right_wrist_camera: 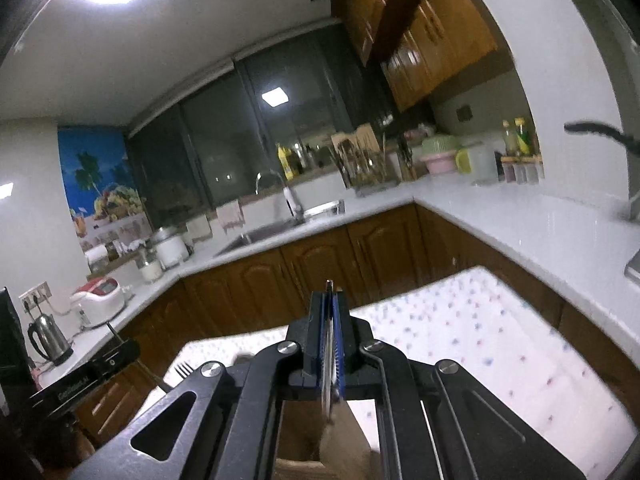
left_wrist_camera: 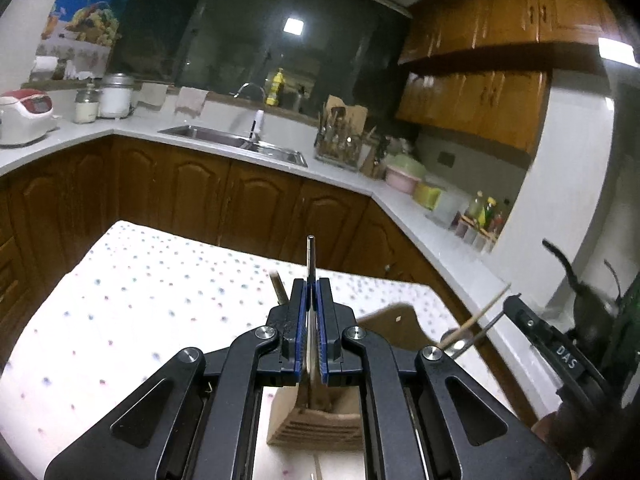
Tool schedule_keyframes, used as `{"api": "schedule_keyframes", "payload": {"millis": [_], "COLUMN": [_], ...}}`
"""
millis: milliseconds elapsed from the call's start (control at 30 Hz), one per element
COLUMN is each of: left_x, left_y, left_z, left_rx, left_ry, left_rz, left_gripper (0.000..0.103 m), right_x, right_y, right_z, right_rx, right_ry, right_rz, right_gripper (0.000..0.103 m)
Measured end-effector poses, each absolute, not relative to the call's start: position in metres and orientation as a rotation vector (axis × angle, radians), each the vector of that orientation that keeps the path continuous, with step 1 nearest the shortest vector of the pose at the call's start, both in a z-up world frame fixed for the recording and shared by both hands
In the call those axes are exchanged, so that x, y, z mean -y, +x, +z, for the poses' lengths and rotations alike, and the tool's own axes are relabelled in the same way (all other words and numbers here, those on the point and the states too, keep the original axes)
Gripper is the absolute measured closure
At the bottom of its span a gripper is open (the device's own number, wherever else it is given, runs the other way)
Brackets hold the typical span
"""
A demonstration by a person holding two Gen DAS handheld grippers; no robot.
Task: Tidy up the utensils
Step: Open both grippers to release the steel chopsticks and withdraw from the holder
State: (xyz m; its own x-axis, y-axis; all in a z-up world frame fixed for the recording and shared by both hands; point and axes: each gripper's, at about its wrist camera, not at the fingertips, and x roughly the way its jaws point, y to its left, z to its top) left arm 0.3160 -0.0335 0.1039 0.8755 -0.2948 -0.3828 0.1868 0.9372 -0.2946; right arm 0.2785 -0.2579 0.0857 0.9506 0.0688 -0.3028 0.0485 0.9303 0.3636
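Note:
My left gripper (left_wrist_camera: 311, 285) is shut on a thin metal utensil (left_wrist_camera: 310, 256), held upright with its handle end sticking up above the fingertips. Below it stands a wooden utensil holder (left_wrist_camera: 316, 420) with slots, on the dotted tablecloth (left_wrist_camera: 132, 304). My right gripper (right_wrist_camera: 331, 294) is shut on another flat metal utensil (right_wrist_camera: 329, 364), also above the wooden holder (right_wrist_camera: 344, 440). The right gripper shows at the right edge of the left wrist view (left_wrist_camera: 506, 302) with sticks beside it. A fork (right_wrist_camera: 182, 370) lies at the table's left in the right wrist view.
A table with a white dotted cloth (right_wrist_camera: 480, 344) stands in a kitchen. Behind it run wooden cabinets (left_wrist_camera: 240, 204), a white counter with a sink (left_wrist_camera: 236, 144), a utensil rack (left_wrist_camera: 340, 144), a rice cooker (left_wrist_camera: 26, 116) and a kettle (right_wrist_camera: 48, 338).

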Motion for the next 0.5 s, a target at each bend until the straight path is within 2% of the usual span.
{"api": "schedule_keyframes", "payload": {"millis": [500], "left_x": [0.0408], "left_y": [0.3168], "left_z": [0.1008], "left_rx": [-0.472], "left_ry": [-0.229], "left_rz": [-0.259], "left_gripper": [0.098], "right_x": [0.2610], "right_y": [0.2837], "right_z": [0.0809], "right_rx": [-0.374], "right_ry": [0.377], "right_rz": [0.025], "right_gripper": [0.098]}}
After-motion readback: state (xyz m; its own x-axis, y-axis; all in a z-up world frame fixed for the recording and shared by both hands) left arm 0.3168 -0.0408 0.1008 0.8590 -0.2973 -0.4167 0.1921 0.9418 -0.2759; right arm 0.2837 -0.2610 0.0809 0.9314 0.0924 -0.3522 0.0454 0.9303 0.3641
